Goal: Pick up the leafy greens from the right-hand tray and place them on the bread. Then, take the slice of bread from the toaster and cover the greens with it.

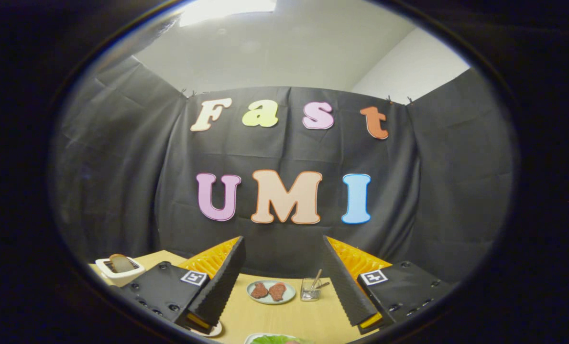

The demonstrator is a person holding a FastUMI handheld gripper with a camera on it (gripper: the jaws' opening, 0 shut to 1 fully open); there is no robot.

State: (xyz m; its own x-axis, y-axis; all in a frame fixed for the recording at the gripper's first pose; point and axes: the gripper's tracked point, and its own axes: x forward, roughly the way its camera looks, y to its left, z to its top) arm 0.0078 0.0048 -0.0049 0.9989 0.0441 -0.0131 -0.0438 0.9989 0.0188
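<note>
Gripper (284, 286) held above the table (284, 317), fingers spread wide, nothing between them. Greens (275, 339) on a tray (252, 338), nearest edge of the table, just below the finger gap. Toaster (119, 272) at the far left of the table, bread slice (120, 262) upright in its slot. Beyond the greens: plate (271, 292) with two brown pieces, glass (309, 289) just right of it.

Greens judged light, limp, easily torn: pinch low at the bunched middle, gentle closure. Slice judged stiff but crumbly: grip the exposed top edge, flat faces between the fingers, lift straight up.
</note>
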